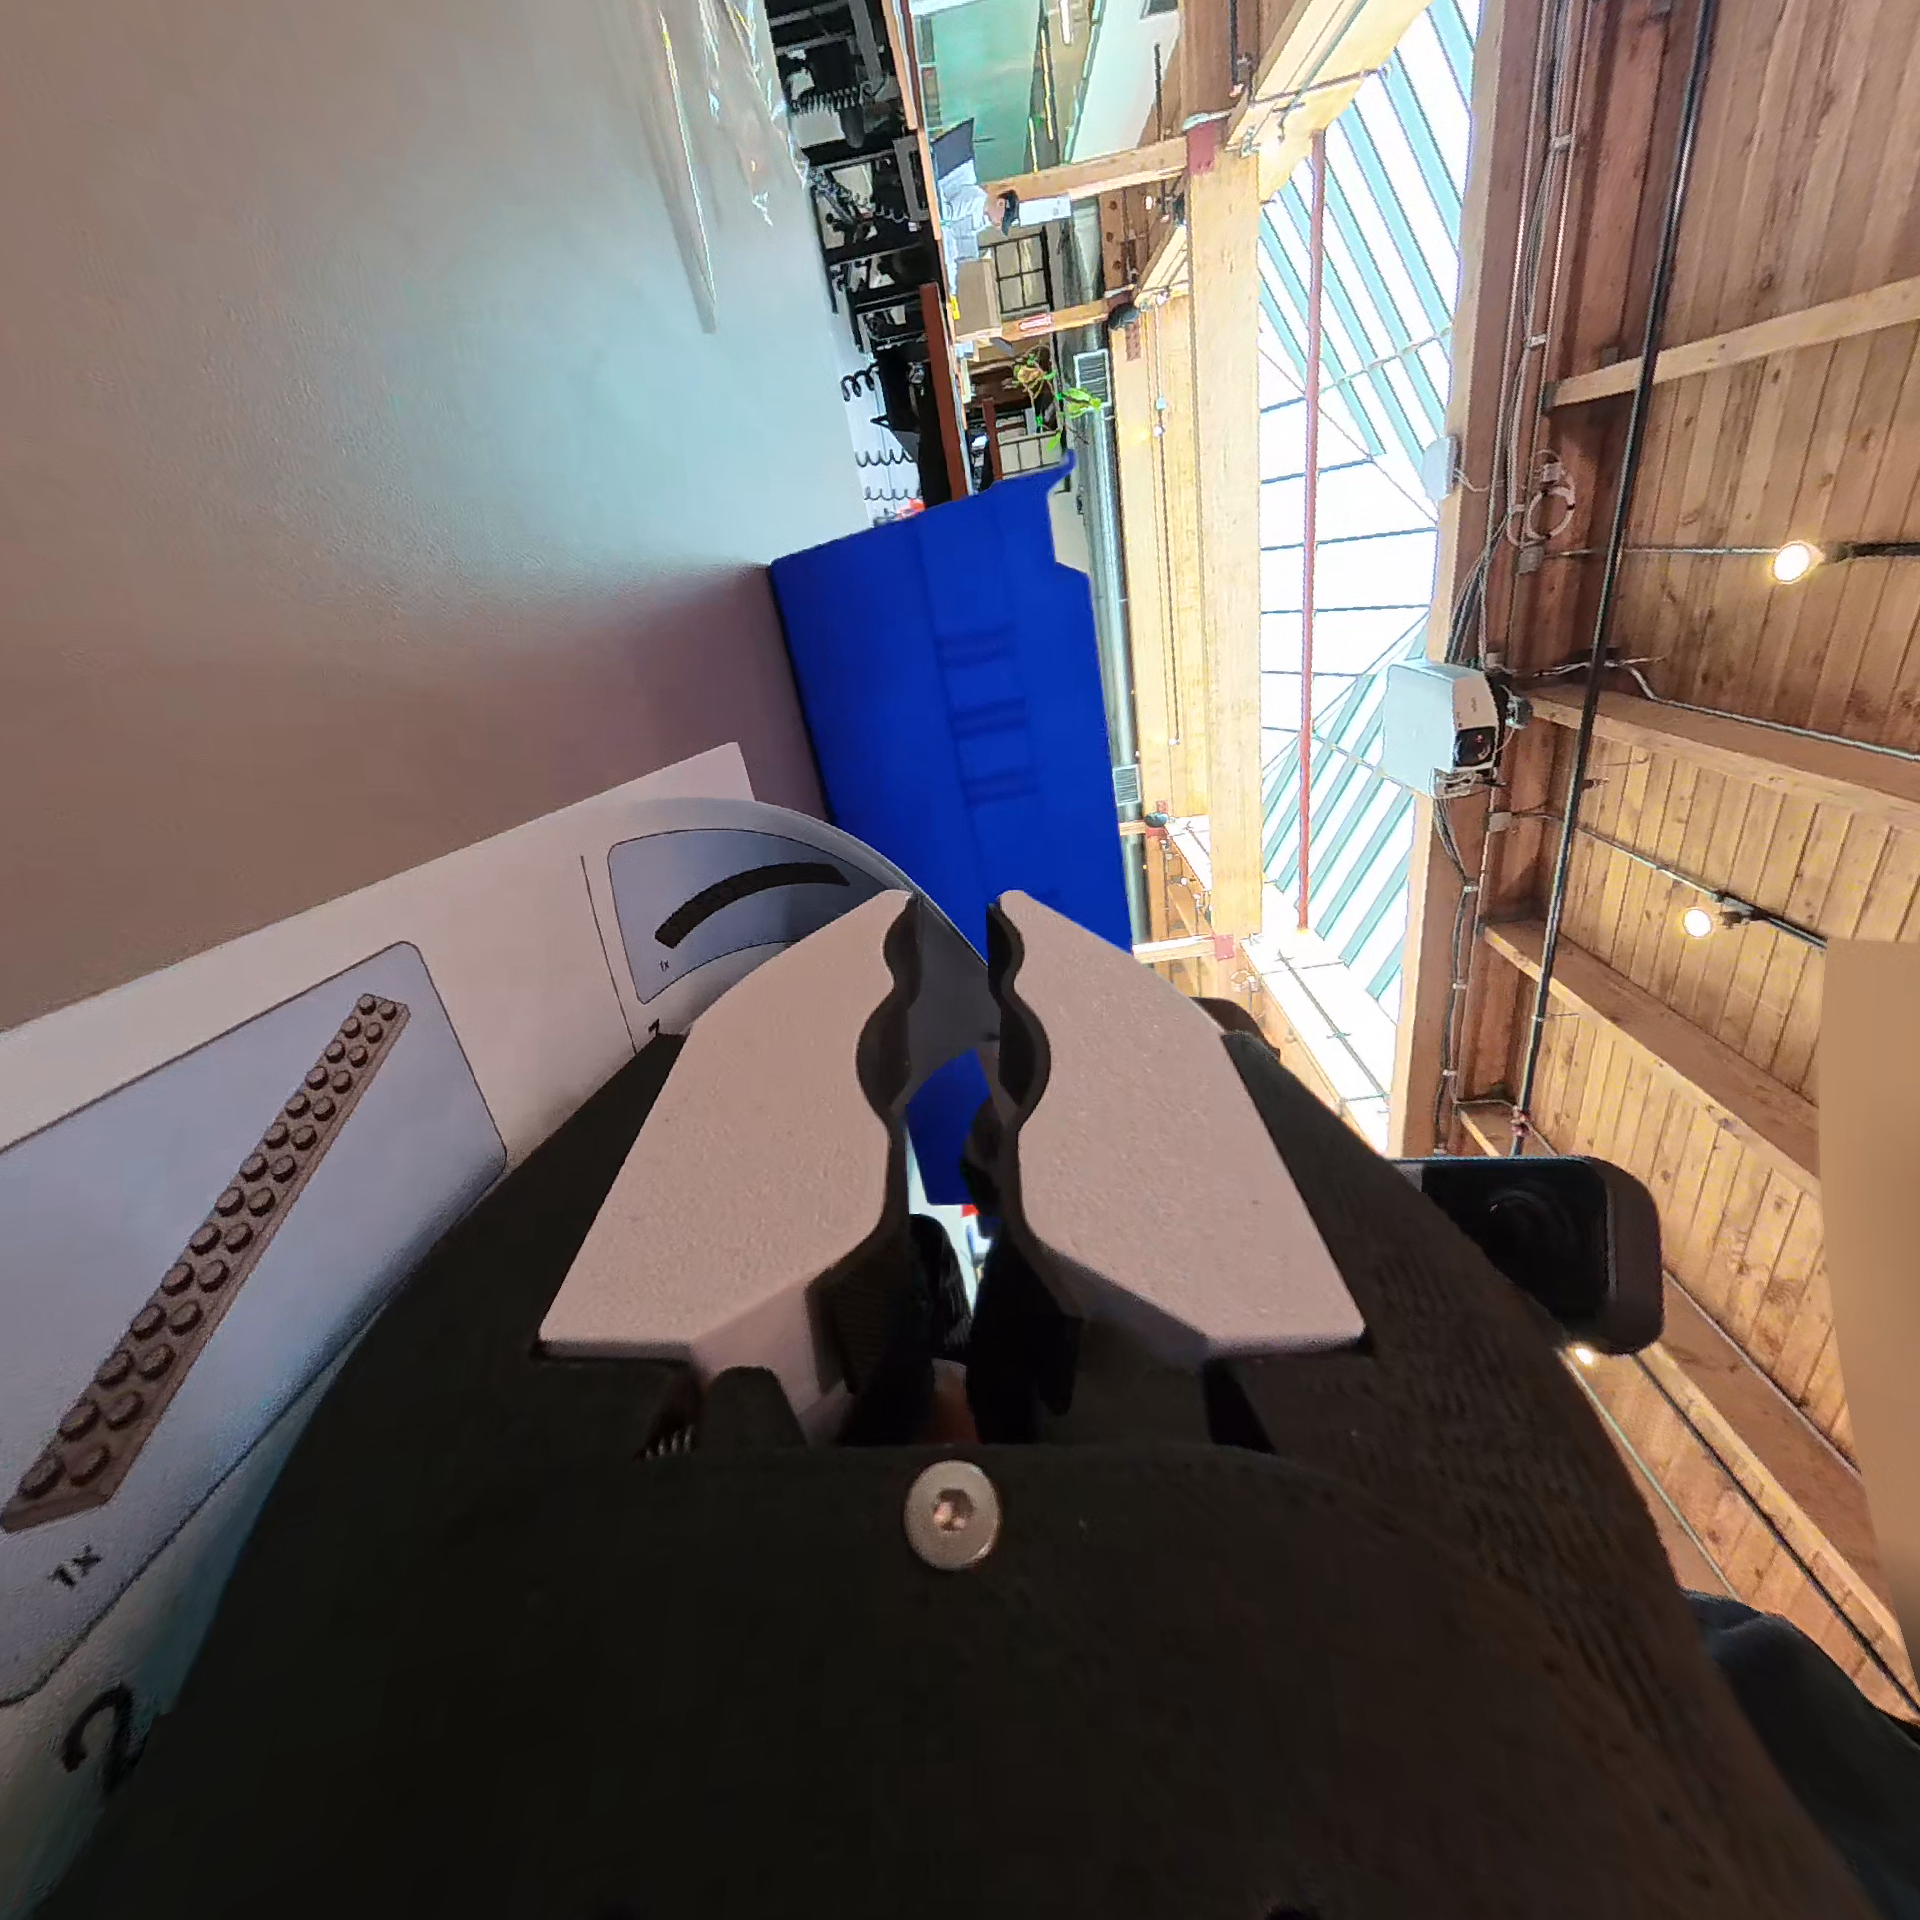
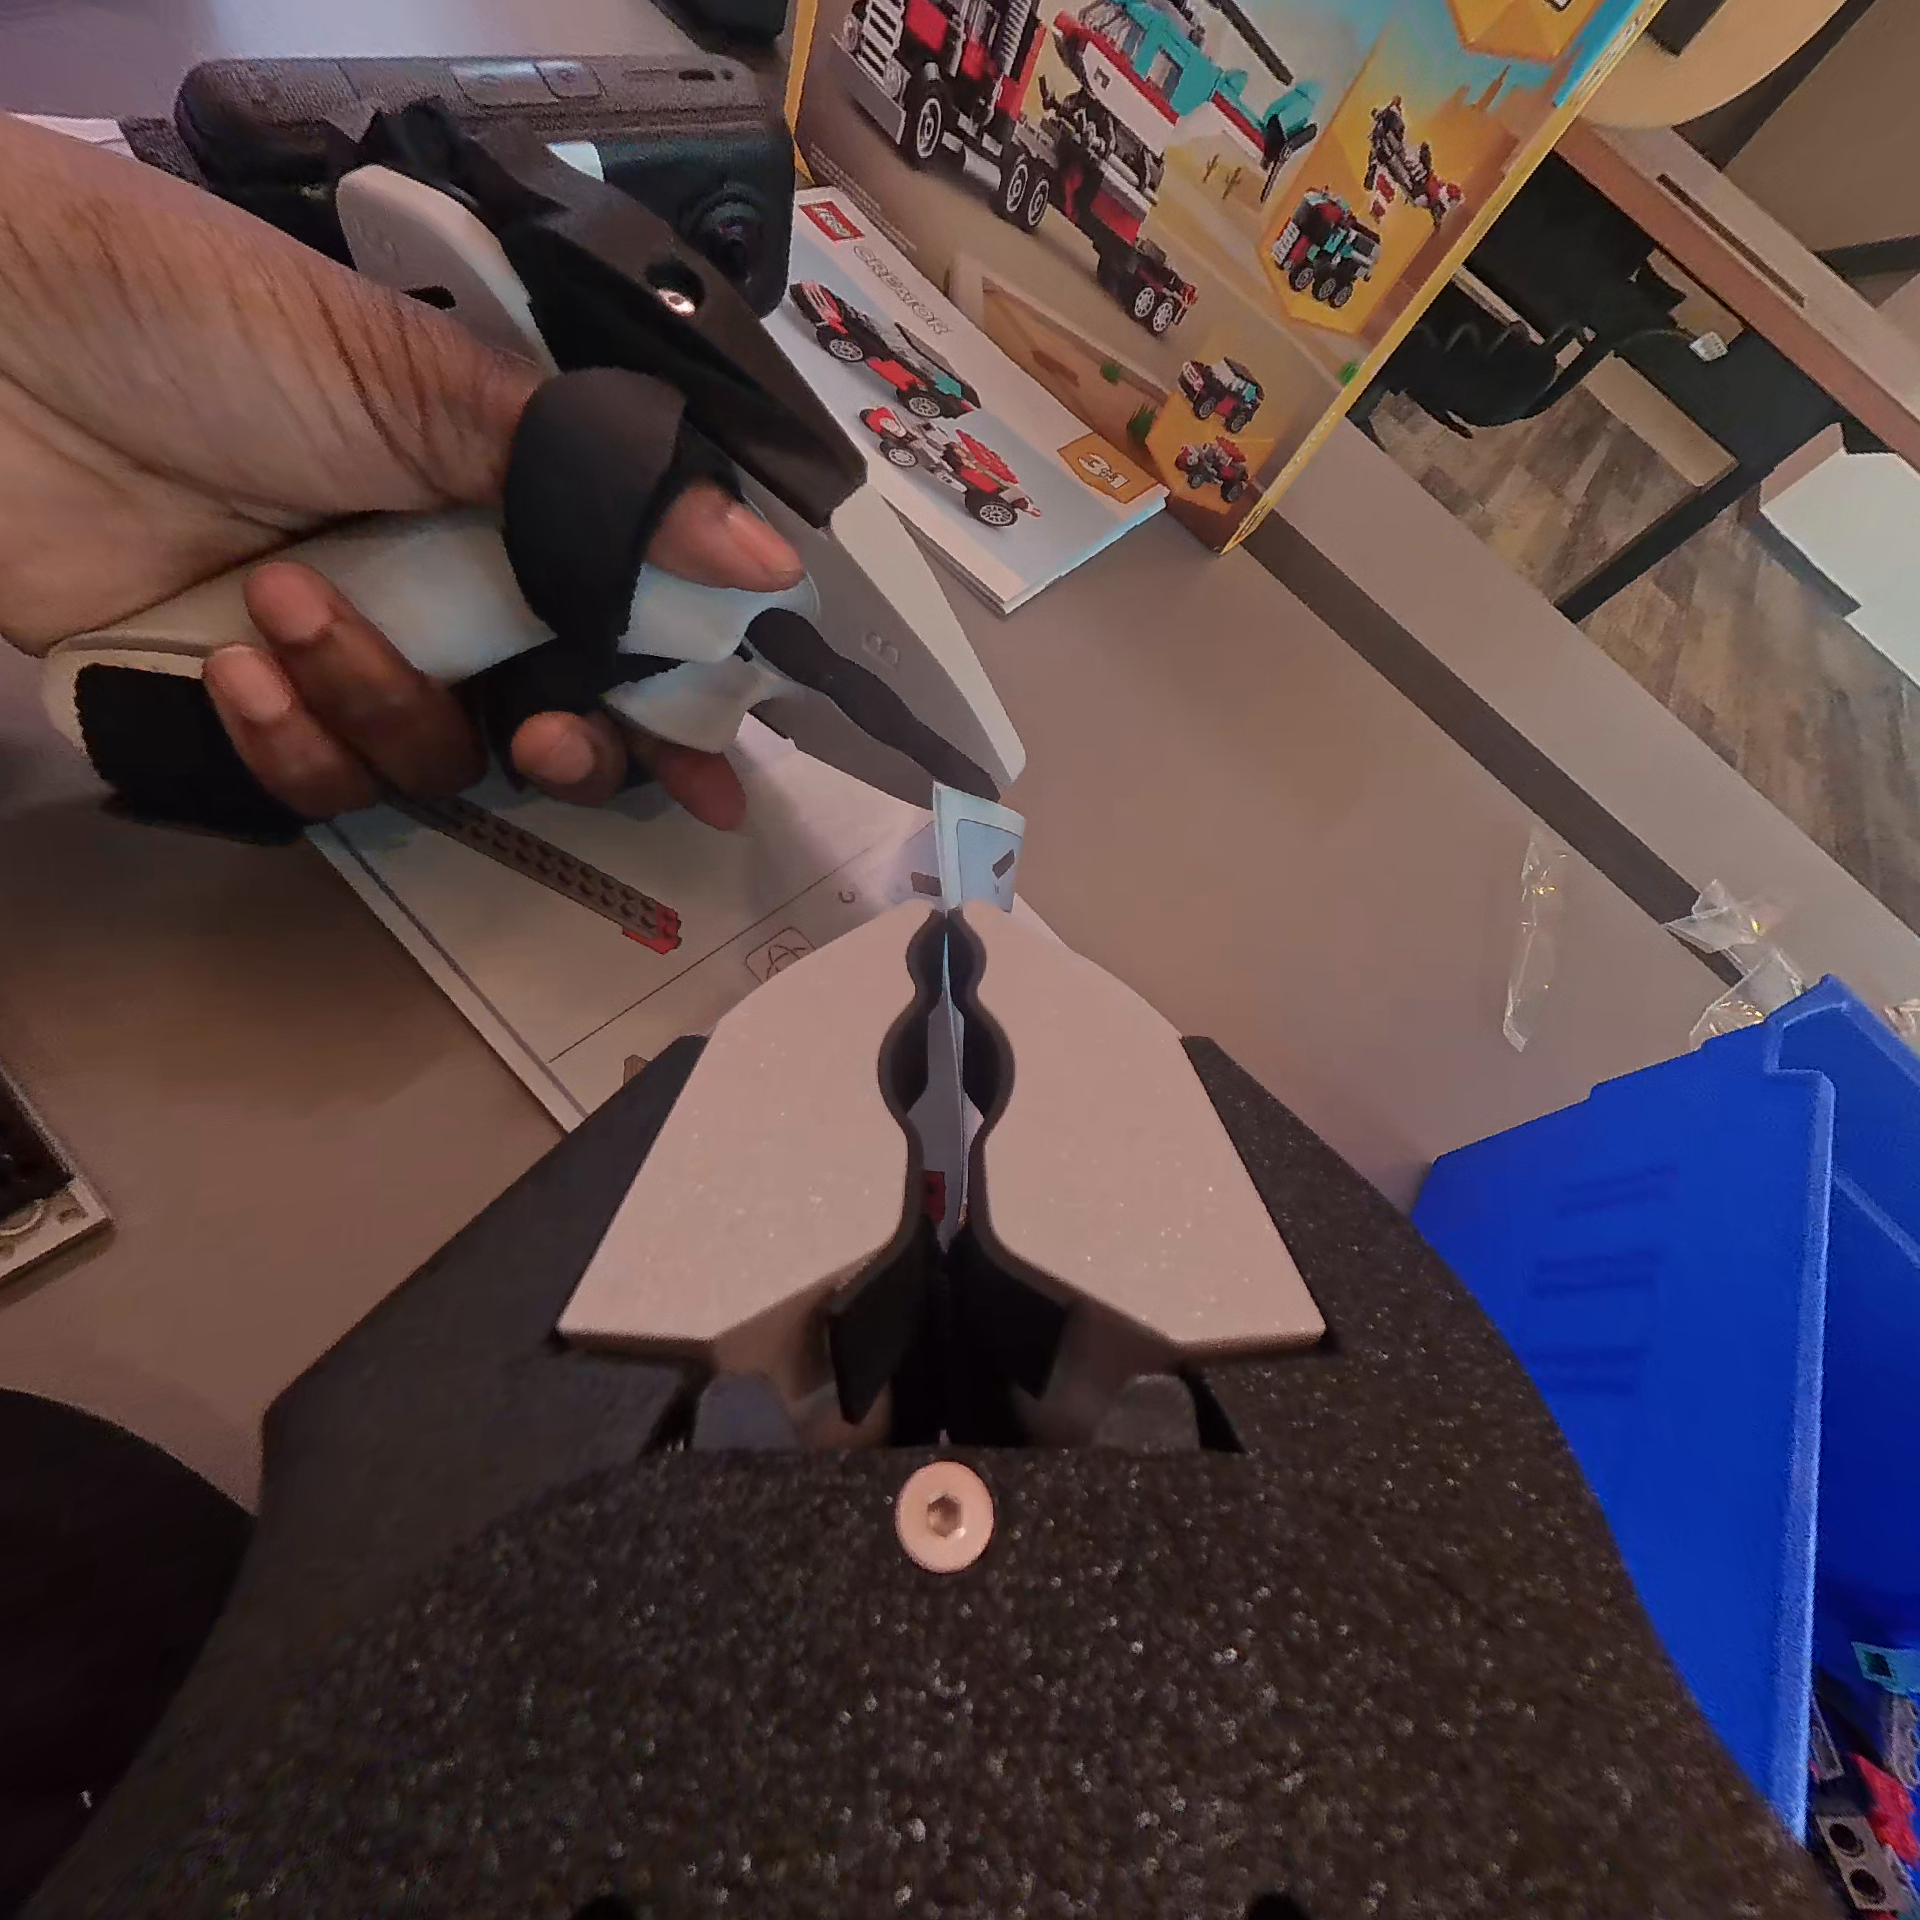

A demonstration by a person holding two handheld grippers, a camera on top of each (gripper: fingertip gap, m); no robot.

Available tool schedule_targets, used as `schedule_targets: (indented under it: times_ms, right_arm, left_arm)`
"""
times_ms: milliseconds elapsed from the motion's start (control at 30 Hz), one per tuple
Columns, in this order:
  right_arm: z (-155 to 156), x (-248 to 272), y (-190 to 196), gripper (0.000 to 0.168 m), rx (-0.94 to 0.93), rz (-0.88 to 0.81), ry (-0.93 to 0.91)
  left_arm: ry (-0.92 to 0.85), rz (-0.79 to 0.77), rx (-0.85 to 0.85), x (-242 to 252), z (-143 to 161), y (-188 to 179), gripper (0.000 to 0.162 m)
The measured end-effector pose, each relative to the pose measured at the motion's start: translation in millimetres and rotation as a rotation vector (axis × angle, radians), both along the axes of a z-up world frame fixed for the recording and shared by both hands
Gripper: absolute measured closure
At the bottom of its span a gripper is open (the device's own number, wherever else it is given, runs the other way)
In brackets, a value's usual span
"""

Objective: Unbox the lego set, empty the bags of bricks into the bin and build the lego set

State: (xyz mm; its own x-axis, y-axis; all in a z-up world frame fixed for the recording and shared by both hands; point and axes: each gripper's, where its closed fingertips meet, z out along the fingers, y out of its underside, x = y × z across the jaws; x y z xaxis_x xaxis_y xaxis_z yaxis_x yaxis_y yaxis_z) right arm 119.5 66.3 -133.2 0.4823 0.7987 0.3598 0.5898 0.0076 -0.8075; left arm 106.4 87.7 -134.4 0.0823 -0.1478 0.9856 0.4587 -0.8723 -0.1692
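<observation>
1. While right gripper [image 2: 948, 920] pinches a page [image 2: 982, 852] of the instruction booklet [image 2: 582, 966], jaws closed on paper, turn slowly; thin sheet prob tears easily.
2. Left gripper [image 1: 954, 914] jaws slightly apart, holding nothing; tips near the page edge. Use it to pin booklet flat.
3. Blue bin [image 2: 1621, 1320] w/ bricks sits to the right, lego box [image 2: 1195, 208] behind.

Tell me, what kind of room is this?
Probably a big workshop-style office or lab. Overhead is a wooden beam ceiling with a skylight; desks and equipment stand farther back, and a grey table holds a lego box.
</observation>
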Motion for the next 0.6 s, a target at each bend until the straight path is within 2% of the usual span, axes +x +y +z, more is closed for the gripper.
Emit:
schedule_targets:
  times_ms: [267, 600]
  right_arm:
    - [-1.2, 0.0, -0.6, 0.168, -0.005, 0.001, -0.003]
    - [-1.0, 0.0, -0.9, 0.168, 0.001, 0.002, -0.011]
  left_arm:
    - [-0.016, 0.011, -0.006, -1.5, -1.4, 1.8, 0.160]
    - [-0.007, 0.000, -0.006, -1.1, -4.2, 0.5, 0.158]
